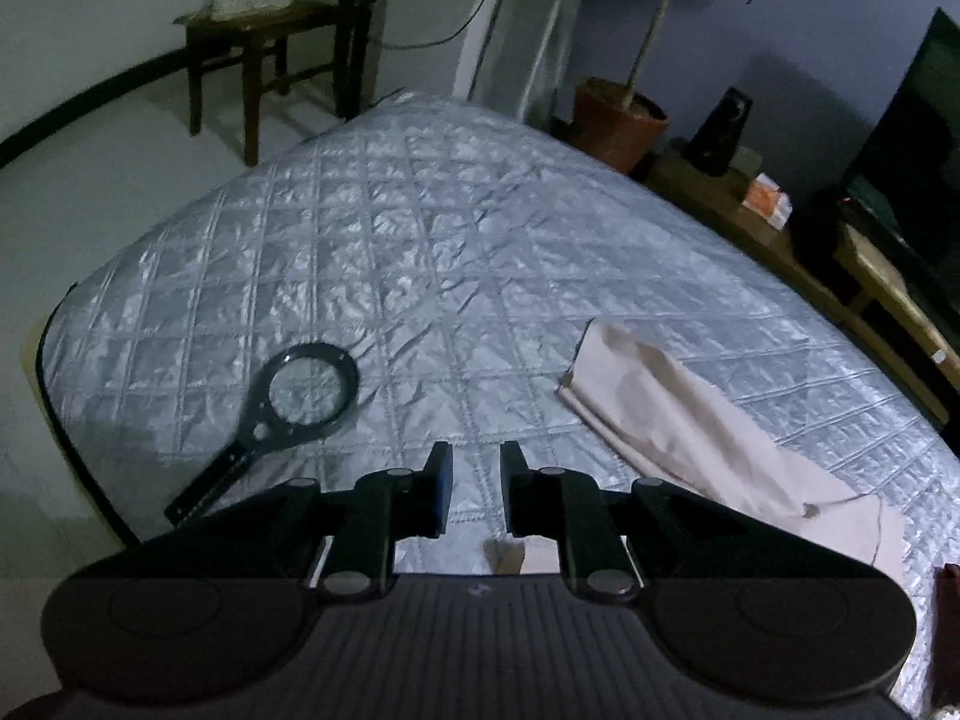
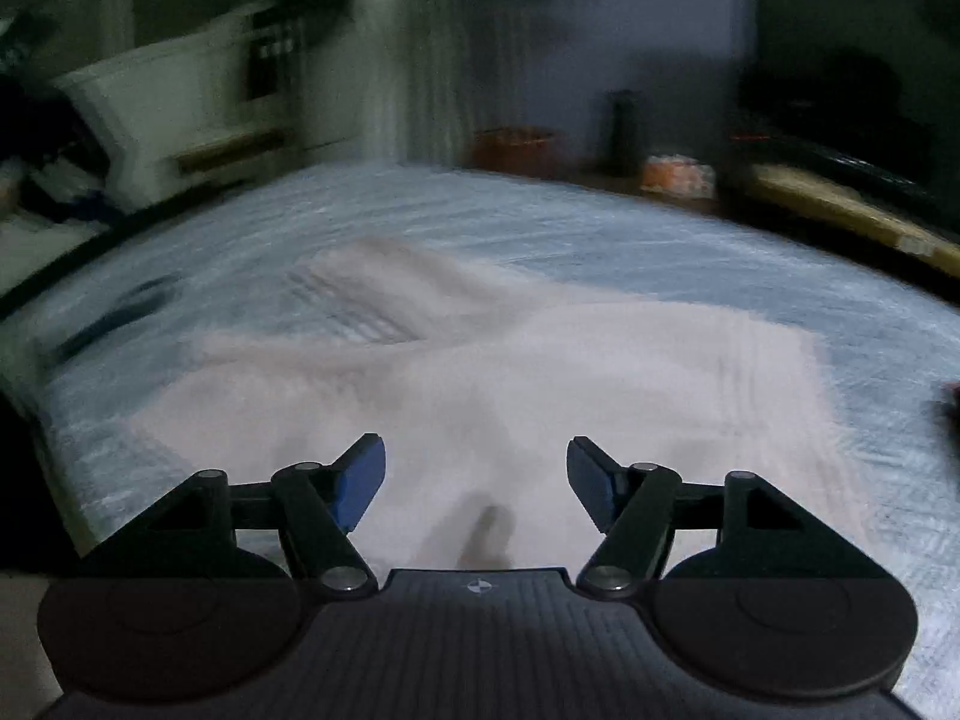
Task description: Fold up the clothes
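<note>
Right gripper (image 2: 476, 480) hangs wide open over the pink garment (image 2: 540, 372); left gripper (image 1: 476, 489), barely parted and empty, sits beside it. Pinch edges squarely.

**Blur and cut-offs**

The right wrist view is motion-smeared: the pale garment (image 2: 480, 372) shows no clear folds. In the left wrist view, the left claw (image 1: 475, 489) hides the garment's near part, and a dark red object (image 1: 951, 591) is cut by the edge.

Silver quilted table cover (image 1: 420, 252), pale pink garment (image 1: 678, 420) lying on it, black magnifying glass (image 1: 300, 390) near its left edge
</note>
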